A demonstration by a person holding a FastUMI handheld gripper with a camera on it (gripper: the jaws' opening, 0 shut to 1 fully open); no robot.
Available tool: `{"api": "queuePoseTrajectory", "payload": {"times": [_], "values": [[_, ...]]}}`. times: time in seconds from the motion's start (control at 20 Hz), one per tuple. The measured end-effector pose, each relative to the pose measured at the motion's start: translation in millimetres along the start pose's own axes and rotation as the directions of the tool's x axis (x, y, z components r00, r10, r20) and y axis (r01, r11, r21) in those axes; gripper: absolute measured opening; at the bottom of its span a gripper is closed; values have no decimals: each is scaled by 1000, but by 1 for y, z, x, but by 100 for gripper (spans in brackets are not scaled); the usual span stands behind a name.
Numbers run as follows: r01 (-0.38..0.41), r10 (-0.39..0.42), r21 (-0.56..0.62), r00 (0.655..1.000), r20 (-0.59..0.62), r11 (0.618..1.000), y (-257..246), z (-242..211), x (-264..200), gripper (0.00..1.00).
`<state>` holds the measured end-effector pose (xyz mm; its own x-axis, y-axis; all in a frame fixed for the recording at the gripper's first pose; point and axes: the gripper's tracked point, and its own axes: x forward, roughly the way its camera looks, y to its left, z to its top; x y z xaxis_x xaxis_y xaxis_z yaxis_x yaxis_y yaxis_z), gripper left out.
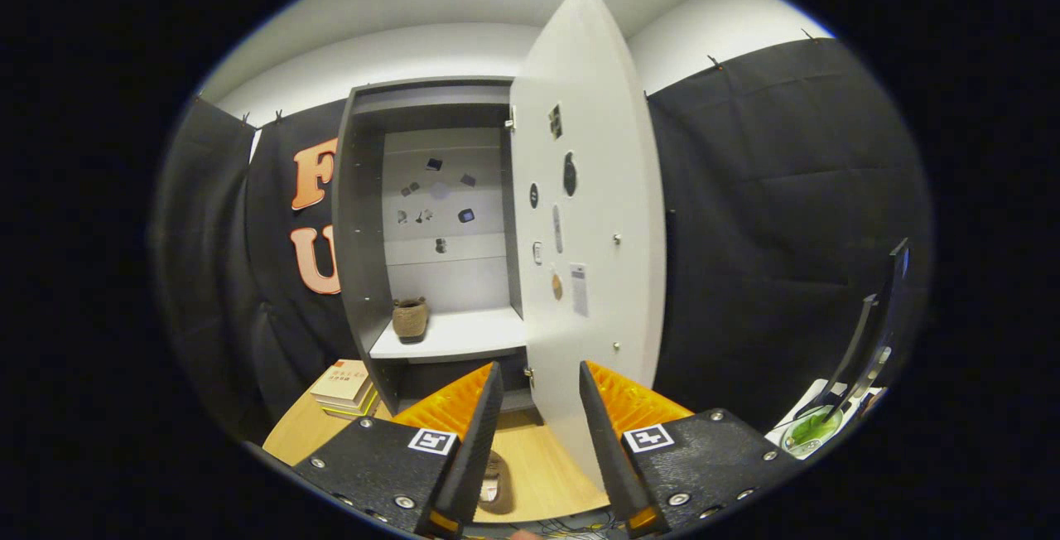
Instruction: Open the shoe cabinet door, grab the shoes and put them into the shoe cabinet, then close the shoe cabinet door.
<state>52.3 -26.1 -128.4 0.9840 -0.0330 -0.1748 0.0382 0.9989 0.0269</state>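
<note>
- My gripper point(540, 407), bottom centre, fingers spread wide, gripping nothing.
- Tall white cabinet door point(590, 233), centre frame, swung fully open so the shelf is reachable.
- One brown woven shoe point(410, 318) already on the pale shelf point(464, 333), centre left.
- Second brown shoe point(495, 482) on the wooden floor point(542, 465), low between my fingers; probably next.

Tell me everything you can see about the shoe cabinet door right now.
The shoe cabinet door is a tall, flat white panel, seemingly laminated board, swung wide open and hinged on the cabinet's right side. Its inner face carries several small stickers or marks, a pale label and a few small fasteners near the free edge. It stands upright, its lower edge reaching down between the open fingers of the hand-held gripper, which do not touch it. Beside it, one brown shoe sits on the shelf.
</note>
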Motion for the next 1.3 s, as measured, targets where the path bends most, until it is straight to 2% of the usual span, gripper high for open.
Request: {"api": "queuePoseTrajectory", "payload": {"times": [0.15,0.3,0.65,0.95,1.3], "values": [[-39,39,8,999,-25,999,34,-16,-4,71],[-84,84,21,996,-35,996,60,-32,-5,77],[-166,165,-1,985,-44,986,101,-77,5,77],[-247,245,-9,966,-83,969,130,-128,33,77],[-275,272,-2,953,-131,961,141,-195,71,77]]}}
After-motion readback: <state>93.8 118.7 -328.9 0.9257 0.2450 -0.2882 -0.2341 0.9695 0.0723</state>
